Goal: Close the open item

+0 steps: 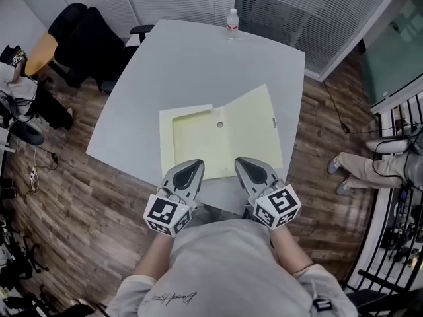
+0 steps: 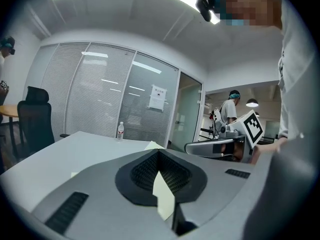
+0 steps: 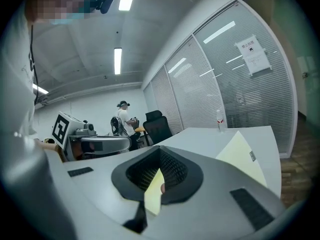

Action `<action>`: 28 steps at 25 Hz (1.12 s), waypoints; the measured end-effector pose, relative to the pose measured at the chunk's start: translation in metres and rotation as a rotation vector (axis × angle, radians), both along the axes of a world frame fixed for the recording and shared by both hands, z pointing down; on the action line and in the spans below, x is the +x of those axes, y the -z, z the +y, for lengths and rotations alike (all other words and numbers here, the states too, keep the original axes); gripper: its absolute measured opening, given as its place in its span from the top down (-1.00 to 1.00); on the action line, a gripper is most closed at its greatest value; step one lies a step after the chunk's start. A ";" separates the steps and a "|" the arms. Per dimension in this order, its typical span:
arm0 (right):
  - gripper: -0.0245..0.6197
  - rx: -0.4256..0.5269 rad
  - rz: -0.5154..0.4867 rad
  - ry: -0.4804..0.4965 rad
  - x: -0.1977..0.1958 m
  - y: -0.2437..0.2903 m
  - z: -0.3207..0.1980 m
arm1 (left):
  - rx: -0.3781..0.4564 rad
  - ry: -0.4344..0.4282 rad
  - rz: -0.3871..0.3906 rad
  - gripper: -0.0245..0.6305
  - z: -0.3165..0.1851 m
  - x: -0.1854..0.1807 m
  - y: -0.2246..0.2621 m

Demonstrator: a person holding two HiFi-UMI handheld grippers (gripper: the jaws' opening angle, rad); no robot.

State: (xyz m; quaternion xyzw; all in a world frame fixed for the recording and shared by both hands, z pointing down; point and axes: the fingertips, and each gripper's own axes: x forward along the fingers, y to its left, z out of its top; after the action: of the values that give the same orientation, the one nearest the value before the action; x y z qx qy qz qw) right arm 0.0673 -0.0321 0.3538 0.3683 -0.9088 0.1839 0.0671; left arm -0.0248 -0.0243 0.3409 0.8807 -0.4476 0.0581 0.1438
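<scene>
A pale yellow folder (image 1: 221, 134) lies open on the grey-white table (image 1: 198, 65), its right flap (image 3: 240, 156) tilted up a little. My left gripper (image 1: 195, 166) hovers at the folder's near edge on the left half, jaws together, nothing held. My right gripper (image 1: 242, 163) sits beside it over the right half's near edge, also shut and empty. In the left gripper view only a thin strip of the folder (image 2: 163, 196) shows past the jaws. The right gripper view shows a similar yellow strip (image 3: 152, 194) between its jaws.
A water bottle (image 1: 232, 20) stands at the table's far edge. A black office chair (image 1: 86, 38) is at the far left. A seated person's legs (image 1: 367, 167) are on the wooden floor to the right. Glass walls with blinds stand behind the table.
</scene>
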 end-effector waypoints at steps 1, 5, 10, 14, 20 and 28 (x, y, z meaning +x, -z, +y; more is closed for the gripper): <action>0.88 0.002 0.005 -0.012 0.001 0.000 -0.002 | 0.000 -0.010 -0.001 0.90 -0.003 0.000 0.000; 0.88 0.006 0.011 -0.065 0.012 0.002 -0.014 | -0.006 -0.049 -0.006 0.90 -0.013 0.004 -0.001; 0.88 0.014 0.033 -0.151 0.038 0.005 -0.027 | -0.022 -0.094 -0.012 0.90 -0.020 0.009 -0.006; 0.88 0.012 0.051 -0.226 0.069 0.005 -0.036 | -0.036 -0.121 -0.012 0.90 -0.026 0.015 -0.010; 0.88 0.009 0.091 -0.345 0.121 0.001 -0.038 | -0.048 -0.152 -0.015 0.90 -0.031 0.021 -0.019; 0.88 -0.047 0.135 -0.465 0.178 -0.022 -0.037 | -0.079 -0.153 -0.019 0.90 -0.032 0.026 -0.035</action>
State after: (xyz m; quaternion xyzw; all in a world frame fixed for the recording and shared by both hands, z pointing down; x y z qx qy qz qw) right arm 0.2452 -0.0695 0.3763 0.5775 -0.7884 0.1907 0.0920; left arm 0.0013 -0.0563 0.3757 0.9055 -0.3775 0.0946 0.1692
